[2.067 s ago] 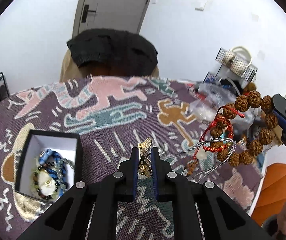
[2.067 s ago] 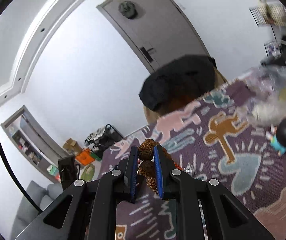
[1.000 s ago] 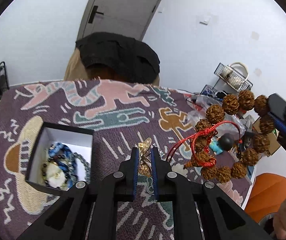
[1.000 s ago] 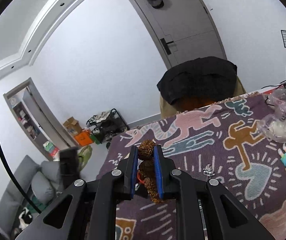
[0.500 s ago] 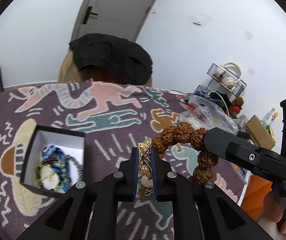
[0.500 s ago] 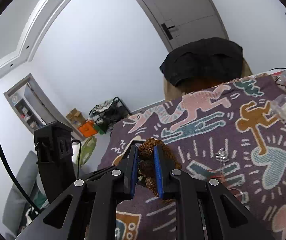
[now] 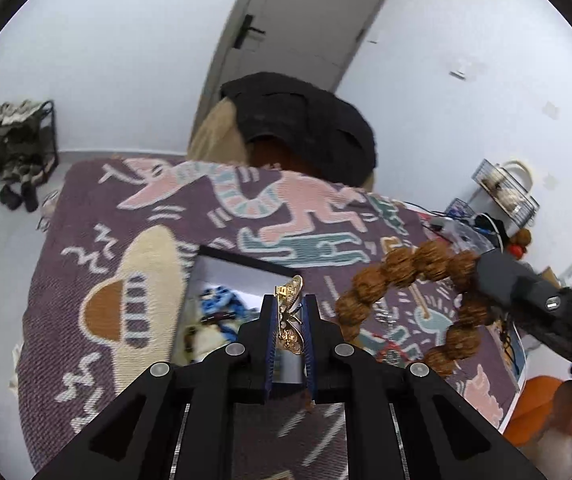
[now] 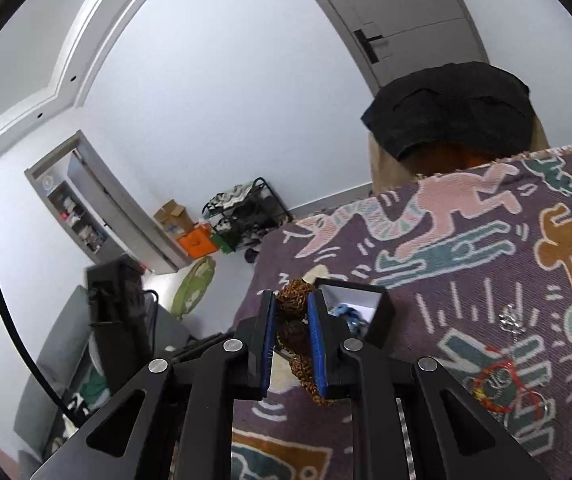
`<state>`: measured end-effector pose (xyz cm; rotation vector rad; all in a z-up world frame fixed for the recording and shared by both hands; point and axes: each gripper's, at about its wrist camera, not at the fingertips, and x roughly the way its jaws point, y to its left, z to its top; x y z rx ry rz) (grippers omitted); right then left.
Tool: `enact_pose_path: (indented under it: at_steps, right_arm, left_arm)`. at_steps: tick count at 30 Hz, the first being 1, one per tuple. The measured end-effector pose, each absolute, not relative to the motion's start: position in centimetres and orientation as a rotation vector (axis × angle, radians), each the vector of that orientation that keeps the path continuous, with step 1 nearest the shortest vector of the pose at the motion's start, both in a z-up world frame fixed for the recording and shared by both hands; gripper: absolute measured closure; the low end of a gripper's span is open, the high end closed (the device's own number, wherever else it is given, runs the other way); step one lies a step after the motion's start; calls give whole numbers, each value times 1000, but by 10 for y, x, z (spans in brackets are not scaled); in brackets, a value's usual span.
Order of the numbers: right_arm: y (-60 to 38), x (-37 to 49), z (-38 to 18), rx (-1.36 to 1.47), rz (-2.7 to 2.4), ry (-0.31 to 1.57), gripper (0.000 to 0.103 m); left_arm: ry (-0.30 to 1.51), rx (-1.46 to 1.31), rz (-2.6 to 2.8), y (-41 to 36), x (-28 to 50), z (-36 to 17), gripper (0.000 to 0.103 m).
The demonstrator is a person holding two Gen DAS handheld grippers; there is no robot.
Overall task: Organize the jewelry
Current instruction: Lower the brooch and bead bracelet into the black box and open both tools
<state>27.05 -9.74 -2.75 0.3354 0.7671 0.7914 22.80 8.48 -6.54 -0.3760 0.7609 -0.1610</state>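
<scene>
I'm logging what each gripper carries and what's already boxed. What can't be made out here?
- Gold piece, left wrist view: the left gripper fingers cover its sides, so its type is unclear.
- Box contents: blurred there; in the right wrist view the right gripper and brown bead bracelet block them.

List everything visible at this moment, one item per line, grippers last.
Brown seed-bead bracelet: one, brown, held off the cloth in the right gripper.
Gold filigree ornament: one, gold, between the left gripper's pads.
Black open jewelry box: one, white inside, on the cloth, holding blue beads.
Red cord bracelet: one, red, on the cloth.
Patterned purple tablecloth: one, covers the table.
Left gripper: black, shut.
Right gripper: black, shut.
</scene>
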Motion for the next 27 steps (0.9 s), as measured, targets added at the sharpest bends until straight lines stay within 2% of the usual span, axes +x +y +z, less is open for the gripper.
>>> enact_pose_path:
  at_steps: [1,3,4,5,16,21,22,24,26,27]
  right_arm:
    - [-93,271,-26,330,795,766,86]
    - [-85,273,-24,319,796,763,86]
    - [-82,275,-23,312,795,760,86]
    - [-81,275,-22,307,793,756,86]
    - [-55,292,-33,285,767,786,86]
    - [-46,307,-56,286,749,873,83]
    - [-47,308,-60,288,745,886,79]
    - [-54,308,-67,298,726,892,50]
    - [-69,305,-71,320,703,876,37]
    - [-74,304,-72,326,699,875,36]
  left_arm:
    - [780,-386,-153,88,230,-69,86]
    - [829,-421,-147,96,235,-80,61]
    - [837,-435,-140,100,236,-83,38]
    - [830,-453,-121,105,235,-85,27]
    - [771,-474,-76,131,217,-79,25]
    - [764,-481,-44,142,214,-81,25]
    - [762,-483,-40,143,213,-81,25]
    - [757,-482,-33,142,213,-82,25]
    - [753,-473,-33,140,214,-81,25]
    - [749,-467,-35,138,214,-80,25]
